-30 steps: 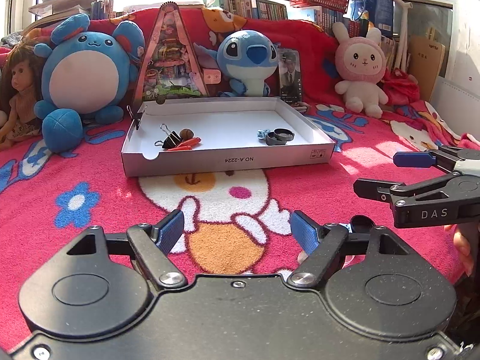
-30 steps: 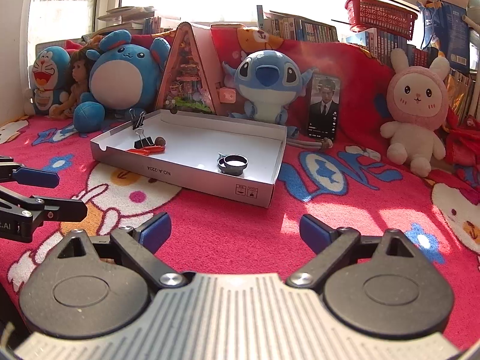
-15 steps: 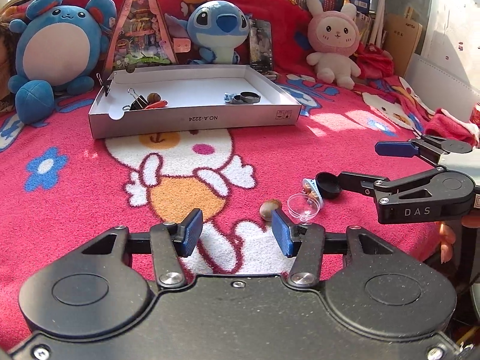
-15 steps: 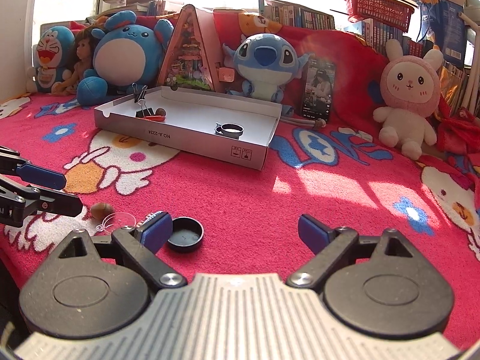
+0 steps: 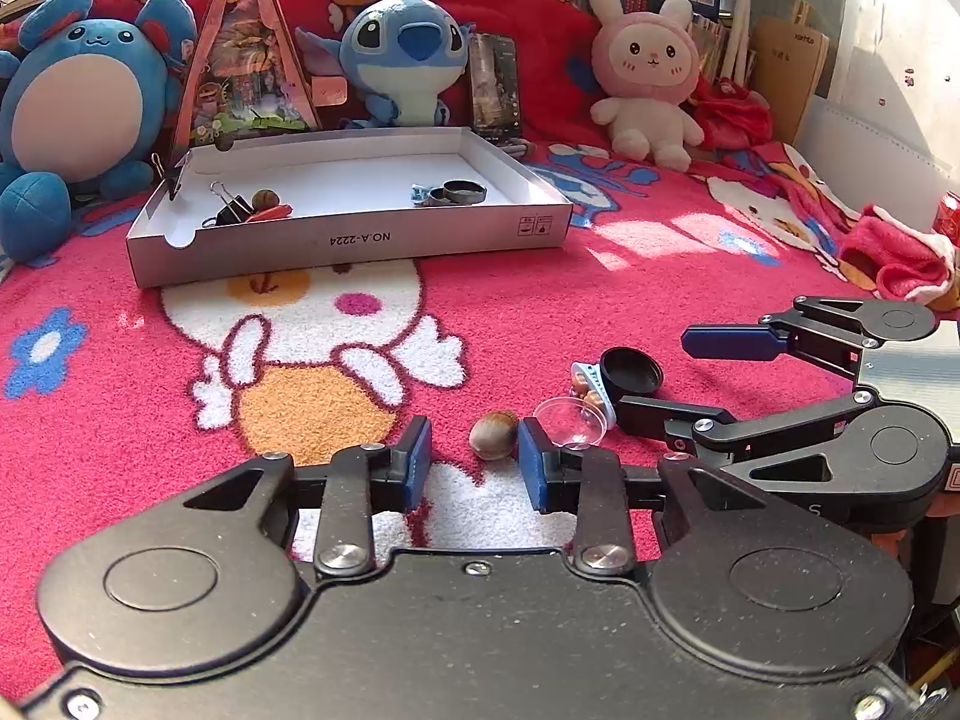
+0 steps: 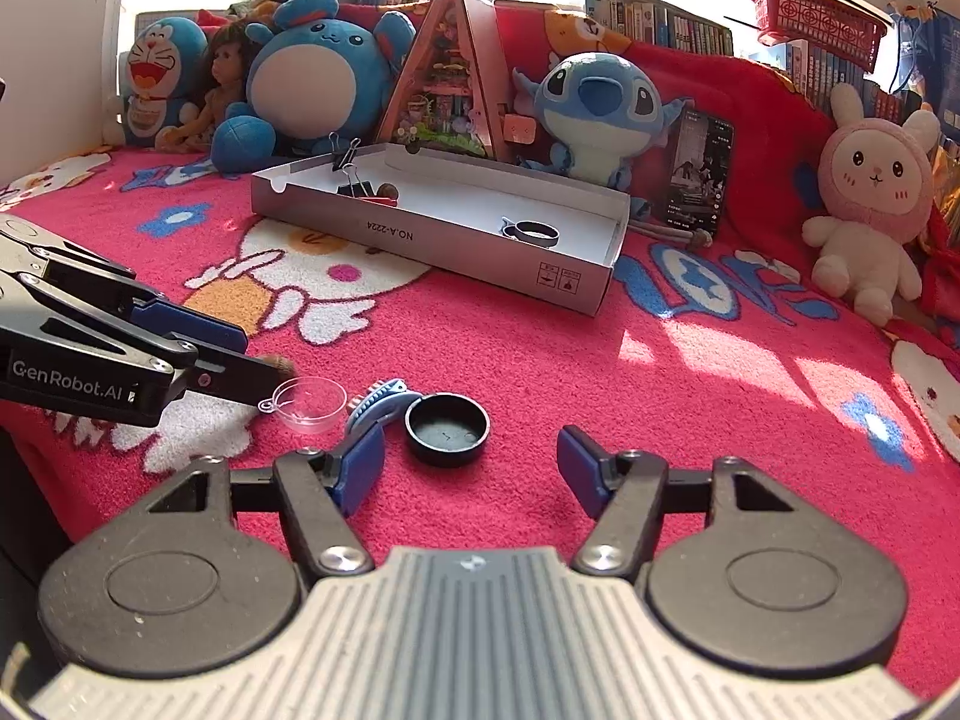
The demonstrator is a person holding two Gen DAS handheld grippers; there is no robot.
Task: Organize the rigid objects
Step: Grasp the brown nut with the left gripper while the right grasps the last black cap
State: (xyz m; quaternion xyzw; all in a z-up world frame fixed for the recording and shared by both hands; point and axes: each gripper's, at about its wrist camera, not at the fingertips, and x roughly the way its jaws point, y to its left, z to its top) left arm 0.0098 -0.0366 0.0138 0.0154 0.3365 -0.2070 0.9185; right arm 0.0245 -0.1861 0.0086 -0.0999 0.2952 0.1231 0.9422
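Note:
A brown nut [image 5: 493, 435] lies on the red blanket between the open fingers of my left gripper [image 5: 474, 465], close to the right pad. Beside it lie a clear plastic cup [image 5: 569, 420], a blue toothed clip [image 5: 591, 387] and a black round cap [image 5: 631, 371]. My right gripper [image 6: 471, 465] is open and empty; the black cap [image 6: 447, 429] sits just ahead between its fingers, with the blue clip [image 6: 378, 402] and clear cup [image 6: 312, 403] at its left finger. The white box [image 5: 348, 240] behind holds binder clips [image 5: 231, 210], a nut and dark rings [image 5: 462, 192].
Plush toys line the back: a blue round one [image 5: 84, 108], Stitch [image 5: 408, 54], a pink bunny [image 5: 648, 72]. A triangular miniature house [image 5: 252, 66] and a phone [image 5: 495, 87] stand behind the box. A red cloth heap [image 5: 900, 252] lies at the right.
Both grippers have dropped low and forward to the small objects. My left gripper has narrowed its fingers around the nut. The right gripper now faces the black cap.

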